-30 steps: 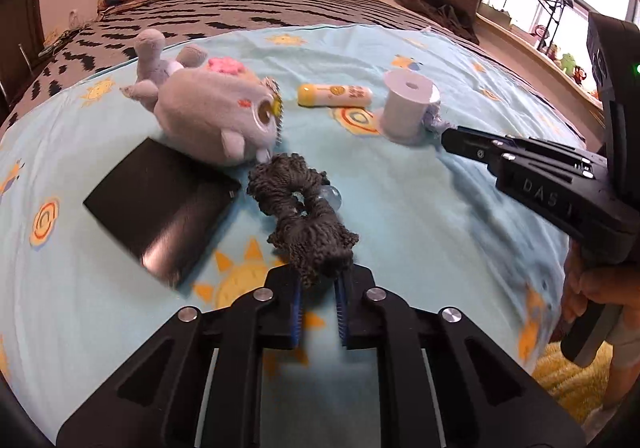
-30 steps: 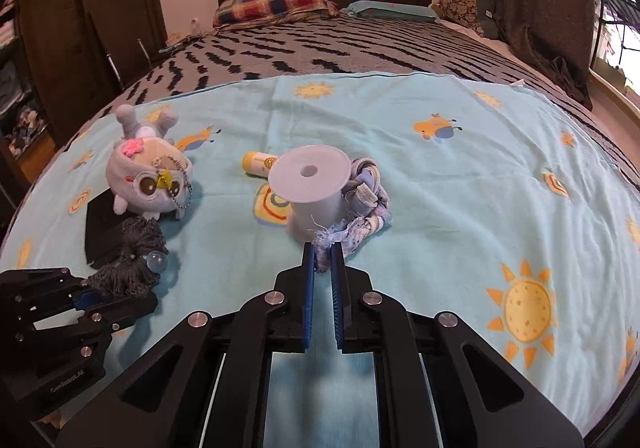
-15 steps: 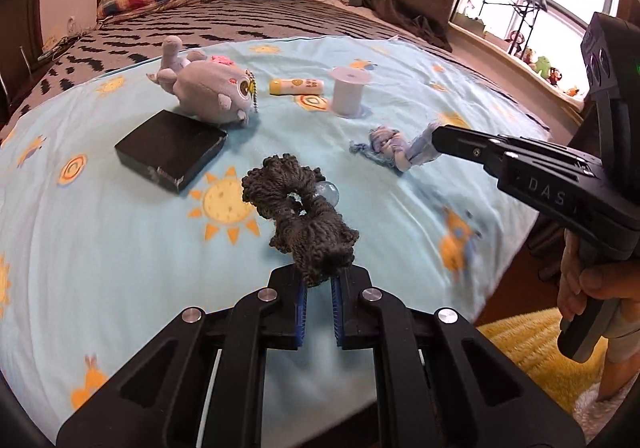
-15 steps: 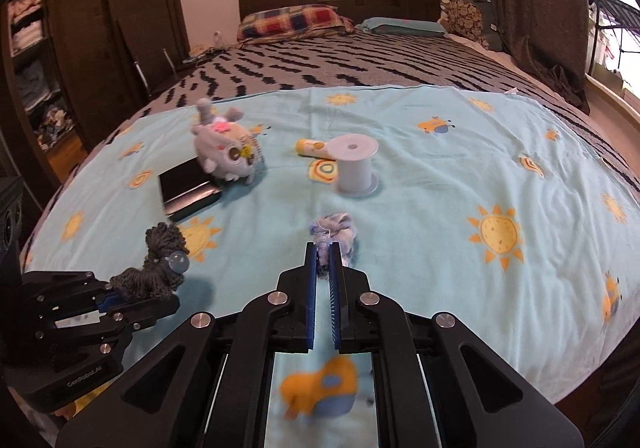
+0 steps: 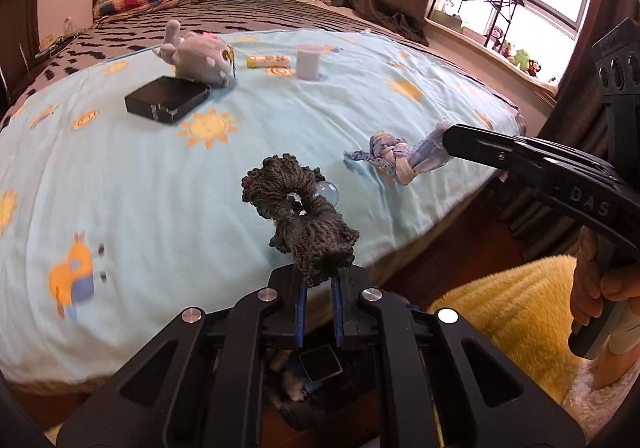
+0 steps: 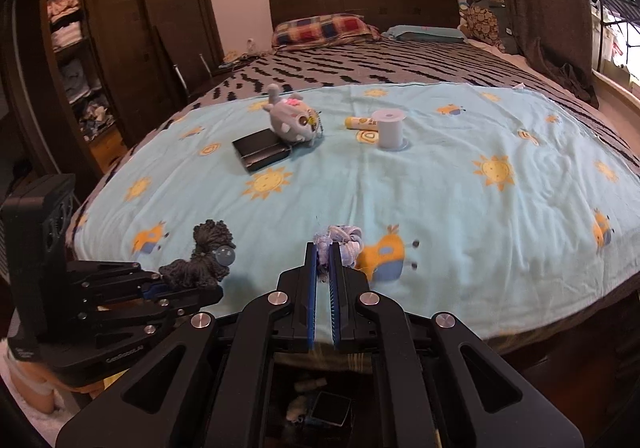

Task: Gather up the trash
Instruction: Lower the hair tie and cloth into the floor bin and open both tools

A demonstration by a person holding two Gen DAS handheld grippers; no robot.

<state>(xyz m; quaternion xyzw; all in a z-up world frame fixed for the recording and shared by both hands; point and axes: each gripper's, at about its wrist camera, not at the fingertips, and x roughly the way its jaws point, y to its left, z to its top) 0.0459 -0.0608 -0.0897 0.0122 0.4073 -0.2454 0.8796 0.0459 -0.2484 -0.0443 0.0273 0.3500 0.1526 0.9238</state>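
My left gripper (image 5: 319,275) is shut on a dark grey yarn bundle (image 5: 296,215) with a clear bead, held in the air over the bed's near edge. In the right wrist view the same yarn bundle (image 6: 204,256) shows at the left gripper's (image 6: 218,290) tip. My right gripper (image 6: 323,248) is shut on a pale blue frayed cloth scrap (image 6: 344,240), also lifted; in the left wrist view that cloth scrap (image 5: 400,159) hangs from the right gripper (image 5: 446,137). Below both grippers a dark bin (image 6: 320,408) with scraps inside sits on the floor.
On the light blue sheet (image 6: 440,187) lie a black box (image 6: 260,153), a grey plush toy (image 6: 290,121), a yellow tube (image 6: 360,122) and a white spool (image 6: 390,127). A yellow fluffy rug (image 5: 512,308) lies right of the bed. A wardrobe (image 6: 100,47) stands left.
Both grippers have pulled back from the middle of the bed to its near edge, each carrying its piece; the bin below has come into view.
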